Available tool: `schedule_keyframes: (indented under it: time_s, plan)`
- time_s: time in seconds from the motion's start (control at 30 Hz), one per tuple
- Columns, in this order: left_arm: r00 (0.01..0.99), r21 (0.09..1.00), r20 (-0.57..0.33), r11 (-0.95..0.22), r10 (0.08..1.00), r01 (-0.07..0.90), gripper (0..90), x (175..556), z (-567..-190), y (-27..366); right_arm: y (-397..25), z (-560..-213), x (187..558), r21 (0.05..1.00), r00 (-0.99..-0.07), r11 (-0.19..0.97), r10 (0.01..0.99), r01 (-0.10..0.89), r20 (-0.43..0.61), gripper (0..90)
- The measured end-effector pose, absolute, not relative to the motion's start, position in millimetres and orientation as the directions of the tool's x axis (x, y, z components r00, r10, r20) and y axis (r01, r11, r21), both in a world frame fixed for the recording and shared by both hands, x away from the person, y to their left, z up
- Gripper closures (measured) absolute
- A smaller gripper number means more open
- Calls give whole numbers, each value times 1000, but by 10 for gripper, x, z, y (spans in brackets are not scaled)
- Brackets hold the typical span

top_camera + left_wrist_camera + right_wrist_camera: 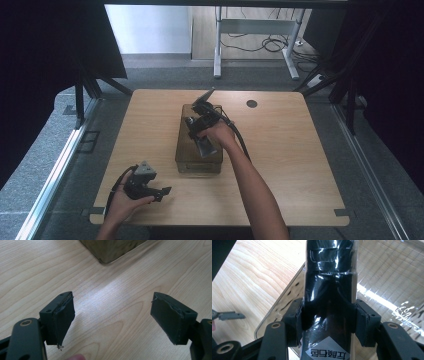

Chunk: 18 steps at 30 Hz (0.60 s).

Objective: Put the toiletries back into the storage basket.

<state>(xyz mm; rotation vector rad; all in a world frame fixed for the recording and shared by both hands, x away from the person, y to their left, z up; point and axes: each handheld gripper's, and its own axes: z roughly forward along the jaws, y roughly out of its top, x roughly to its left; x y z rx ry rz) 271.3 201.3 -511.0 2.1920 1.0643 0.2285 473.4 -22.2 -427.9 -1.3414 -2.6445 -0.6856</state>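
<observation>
High view: light wooden table [280, 165] with rounded corners, standing on grey carpet between black curtains. Near its middle, a clear rectangular plastic bin [186, 161], long side running away from the person, smoky in tint. Over the bin, the right gripper [192, 129], held in the person's right hand [220, 134], forearm reaching in from the bottom edge, cable trailing back along the arm. Clamped between its jaws, a glossy black plastic-wrapped bottle-shaped item [205, 146], lying over the bin's near half, tilted. At the near left corner of the table, the left gripper [165, 192], held in the left hand [120, 205], resting low over the wood, well apart from the bin, pointing right. Small dark round hole [252, 104] in the tabletop toward the far right.

Right gripper view: black wrapped item [329, 290] upright in frame, squeezed from both sides by the two pads [298, 317], clear film shining over it, a white label with dark characters at its lower end. Behind it, the transparent bin wall [284, 302] and floor, wood grain beyond. Far off at left, the tip of the other gripper [229, 315].

Left gripper view: jaws spread wide, nothing between them, bare wood below, pads [63, 320] worn at the edges. A corner of the bin [110, 250] at top.
</observation>
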Motion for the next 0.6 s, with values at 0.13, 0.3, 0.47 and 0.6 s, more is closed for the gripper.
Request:
schedule_keyframes:
  time_s: [0.13,0.3,0.47,0.6]
  plan:
    - [648,644,-133,-431,750,632,197,2713,-5113,2010,-181,-4308,4754,342,-592,496,750,798,294,475]
    - [651,650,-131,-431,748,626,197,2710,-5101,2014,-134,-4379,4781,337,-566,467,760,817,318,475]
    - [651,651,-132,-430,748,626,197,2707,-5099,2012,-75,-4434,4798,336,-521,415,777,846,353,475]
    - [653,654,-135,-428,745,623,197,2699,-5084,2016,-40,-4508,4798,323,-492,388,791,863,365,474]
